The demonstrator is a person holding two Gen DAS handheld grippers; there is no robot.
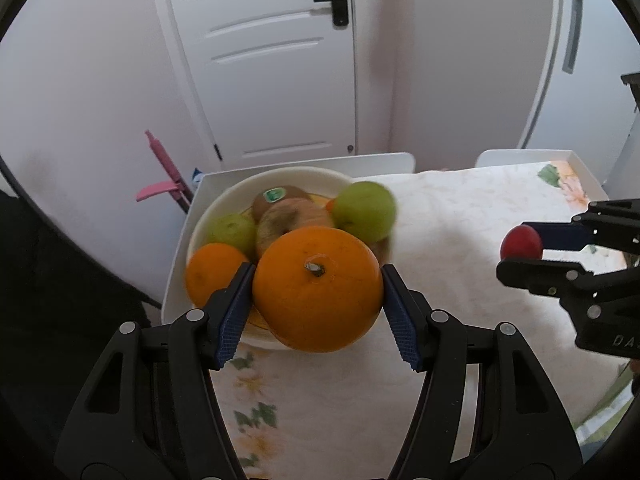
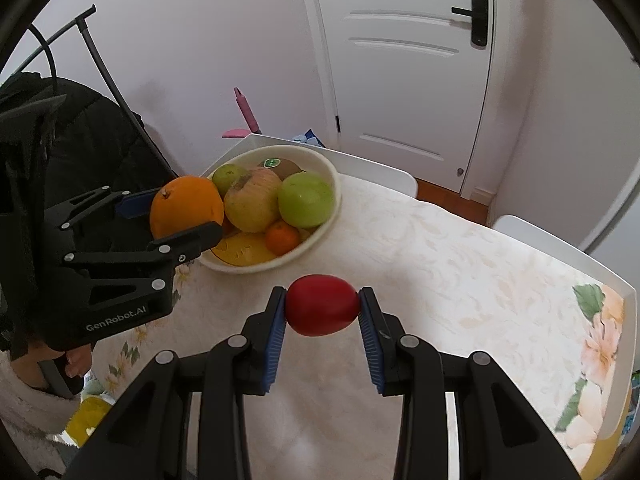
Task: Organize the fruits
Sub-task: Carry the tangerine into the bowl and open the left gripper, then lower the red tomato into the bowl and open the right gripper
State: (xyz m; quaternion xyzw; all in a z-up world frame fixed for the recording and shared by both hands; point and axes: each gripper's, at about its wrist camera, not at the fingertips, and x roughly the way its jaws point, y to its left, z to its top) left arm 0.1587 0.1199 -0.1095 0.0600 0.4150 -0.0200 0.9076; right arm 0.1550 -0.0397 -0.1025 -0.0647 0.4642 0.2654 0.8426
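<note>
The white panelled door (image 1: 276,60) with a black lever handle (image 2: 476,14) filled the wall behind everything. In front of it stood the worktop (image 2: 440,248), covered by a pale cloth printed with faint flowers and green leaves, and two white chair backs (image 2: 376,172) showed at its far edge. A dark padded jacket (image 2: 100,136) hung to the left of the worktop in the right wrist view.

Near the far left corner of the worktop sat a round cream-coloured bowl (image 2: 324,216) holding fruit: a yellow-red streaked apple (image 2: 252,200) in the middle, a bright green apple (image 2: 306,200) against the right side, a duller green fruit (image 2: 226,176) behind on the left, a brown kiwi (image 2: 282,166) with a green sticker at the back, and a small orange mandarin (image 2: 282,238) at the front. In the left wrist view another orange fruit (image 1: 212,272) lay at the bowl's near left side.

The left tool (image 1: 318,290), black with blue ribbed pads, gripped a large round orange (image 1: 318,288) between its two pads, stem end facing the camera, raised over the near rim of the bowl. The right tool (image 2: 322,306) pinched a small smooth red fruit (image 2: 322,306) by its two ends, lifted above the bare cloth, nearer the camera than the bowl and to its right. The fingers of the hand (image 2: 76,360) carrying the left tool showed beneath it.
</note>
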